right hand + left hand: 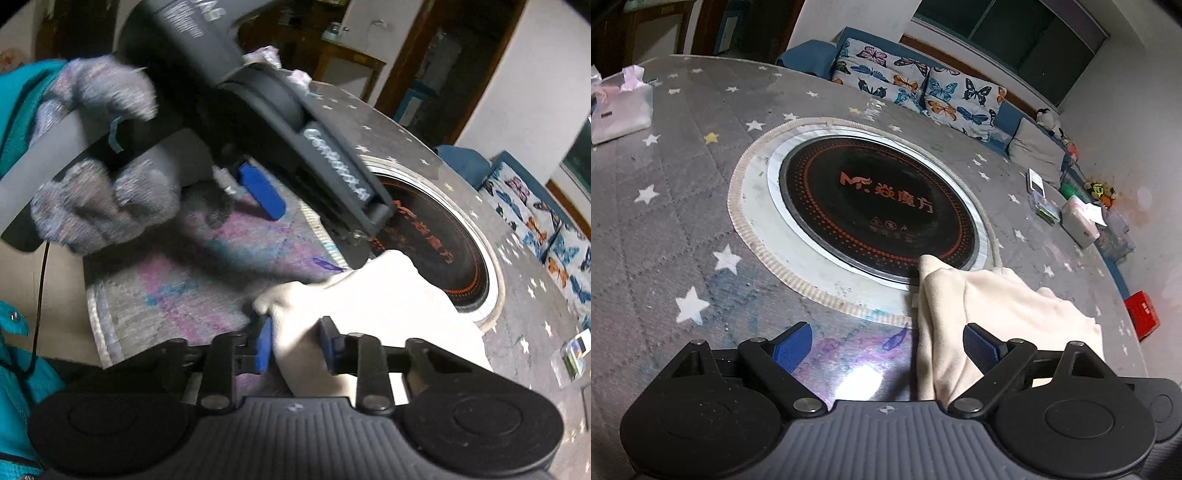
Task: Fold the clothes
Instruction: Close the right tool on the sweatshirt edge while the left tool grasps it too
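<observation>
My right claw (295, 345) pinches the cream garment (373, 306), which lies bunched on the star-patterned table (683, 206), lapping onto the round black cooktop (875, 206). My left claw (886, 345) gapes empty beside it. A tissue box (620, 110) stands well apart.

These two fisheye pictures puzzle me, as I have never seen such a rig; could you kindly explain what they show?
No robot here: a person holds a two-finger gripper in each hand, each with a camera looking along its fingers. The left view shows the left gripper, jaws open, empty, above a round table with a star-patterned cover and a black cooktop in the middle. A cream garment lies at the cooktop's near edge. The right view shows the right gripper, jaws closed on the garment, and a gloved hand holding the left gripper. The aim is folding clothes.
</observation>
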Demonstrator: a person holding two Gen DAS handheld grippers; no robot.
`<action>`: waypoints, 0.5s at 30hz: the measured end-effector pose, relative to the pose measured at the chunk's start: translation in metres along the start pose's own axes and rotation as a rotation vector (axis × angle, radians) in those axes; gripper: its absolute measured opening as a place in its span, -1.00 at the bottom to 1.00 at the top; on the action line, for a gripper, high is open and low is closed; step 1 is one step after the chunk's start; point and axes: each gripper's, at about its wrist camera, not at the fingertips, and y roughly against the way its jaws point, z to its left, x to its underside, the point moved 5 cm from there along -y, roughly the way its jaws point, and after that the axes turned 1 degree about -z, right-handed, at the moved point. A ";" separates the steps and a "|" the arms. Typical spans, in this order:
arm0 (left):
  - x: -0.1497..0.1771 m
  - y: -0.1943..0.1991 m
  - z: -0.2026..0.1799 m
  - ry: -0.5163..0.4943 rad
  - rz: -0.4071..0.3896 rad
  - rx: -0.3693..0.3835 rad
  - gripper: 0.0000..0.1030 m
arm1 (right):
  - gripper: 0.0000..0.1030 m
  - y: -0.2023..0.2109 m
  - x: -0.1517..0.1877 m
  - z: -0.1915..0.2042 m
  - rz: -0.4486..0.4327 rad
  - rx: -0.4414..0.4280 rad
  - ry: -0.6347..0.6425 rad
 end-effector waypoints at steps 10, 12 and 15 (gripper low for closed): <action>-0.004 -0.002 0.006 0.194 0.023 0.101 0.80 | -0.78 0.012 -0.001 -0.023 -0.048 -0.032 -0.134; -0.005 -0.003 0.007 0.236 0.025 0.120 0.80 | -0.79 0.015 -0.001 -0.028 -0.063 -0.036 -0.159; -0.005 -0.004 0.007 0.284 0.028 0.144 0.82 | -0.80 0.021 -0.001 -0.035 -0.086 -0.043 -0.196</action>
